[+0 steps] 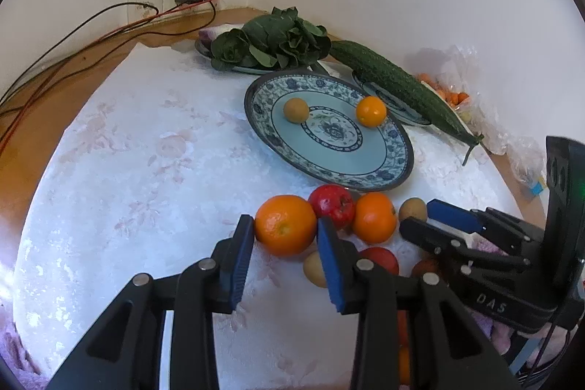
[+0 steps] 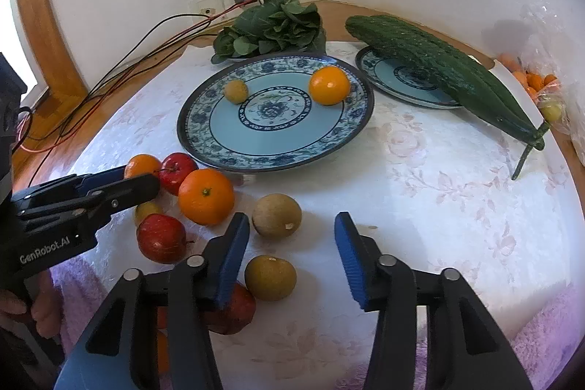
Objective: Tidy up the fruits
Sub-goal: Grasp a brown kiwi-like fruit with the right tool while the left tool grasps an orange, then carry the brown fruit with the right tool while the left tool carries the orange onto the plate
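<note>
Left wrist view: left gripper (image 1: 285, 229) spread around orange (image 1: 285, 224), contact unclear; right gripper (image 2: 292, 225) wide, empty.

Right wrist view. The right gripper (image 2: 292, 225), blue-padded, stands wide apart at bottom centre, holding nothing. Between and just beyond its fingers lies a tan round fruit (image 2: 276, 215); a second brownish fruit (image 2: 270, 277) sits lower. At left, the left gripper (image 2: 140, 180) reaches among oranges and a red apple (image 2: 161, 238). At centre, a blue-patterned ceramic plate (image 2: 219, 148) holds a small orange (image 2: 329, 85) and a yellowish fruit (image 2: 236, 91).
</note>
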`<state>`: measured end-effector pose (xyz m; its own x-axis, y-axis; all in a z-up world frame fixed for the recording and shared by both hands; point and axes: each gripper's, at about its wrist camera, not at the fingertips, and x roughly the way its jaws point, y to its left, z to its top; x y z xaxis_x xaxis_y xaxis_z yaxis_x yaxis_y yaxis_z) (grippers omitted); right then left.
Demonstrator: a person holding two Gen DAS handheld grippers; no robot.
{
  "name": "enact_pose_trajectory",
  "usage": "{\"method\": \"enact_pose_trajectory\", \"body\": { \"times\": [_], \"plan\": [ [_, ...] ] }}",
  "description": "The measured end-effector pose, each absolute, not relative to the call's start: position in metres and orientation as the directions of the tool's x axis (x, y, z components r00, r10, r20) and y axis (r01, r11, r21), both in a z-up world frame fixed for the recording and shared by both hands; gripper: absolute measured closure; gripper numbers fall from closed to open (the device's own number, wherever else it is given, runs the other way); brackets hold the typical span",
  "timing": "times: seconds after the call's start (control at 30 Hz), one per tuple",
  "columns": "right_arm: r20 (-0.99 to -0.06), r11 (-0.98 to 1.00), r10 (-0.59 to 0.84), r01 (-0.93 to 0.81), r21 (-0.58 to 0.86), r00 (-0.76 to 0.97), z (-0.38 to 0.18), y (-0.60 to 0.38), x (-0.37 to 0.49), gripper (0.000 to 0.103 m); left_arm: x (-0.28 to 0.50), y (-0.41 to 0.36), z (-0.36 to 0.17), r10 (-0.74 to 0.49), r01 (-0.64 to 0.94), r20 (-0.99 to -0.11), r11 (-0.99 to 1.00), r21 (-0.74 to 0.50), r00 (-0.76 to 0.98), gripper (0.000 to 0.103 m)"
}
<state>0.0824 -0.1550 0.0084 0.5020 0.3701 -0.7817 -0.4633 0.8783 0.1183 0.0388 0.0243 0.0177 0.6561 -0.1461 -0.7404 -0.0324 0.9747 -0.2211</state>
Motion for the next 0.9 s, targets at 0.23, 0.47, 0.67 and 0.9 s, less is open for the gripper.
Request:
{"method": "enact_pose_trajectory", "body": {
  "times": [0.23, 0.47, 0.67, 0.9],
  "plan": [
    [-0.773, 0.863, 0.389, -0.492, 0.117, 0.5, 0.011, -0.153, 0.078, 0.075, 0.036, 0.023, 0.023, -0.148, -0.027, -0.738, 0.975, -0.219, 0.659, 0.066],
    [-0.749, 0.866, 0.402, -0.485, 0.124, 0.526, 0.018, -0.158, 0.076, 0.075, 0.035, 0.023, 0.033, -0.142, -0.038, -0.735, 0.974, -0.222, 0.663, 0.066],
    [-0.72, 0.859, 0.434, -0.489, 0.151, 0.542, 0.032, -0.164, 0.077, 0.075, 0.042, 0.02, 0.045, -0.12, -0.041, -0.735, 0.979, -0.197, 0.667, 0.066],
    [-0.705, 0.858, 0.447, -0.486, 0.164, 0.551, 0.045, -0.167, 0.09, 0.075, 0.06, 0.011, 0.059, -0.098, -0.021, -0.732, 0.988, -0.152, 0.674, 0.066]
  ]
}}
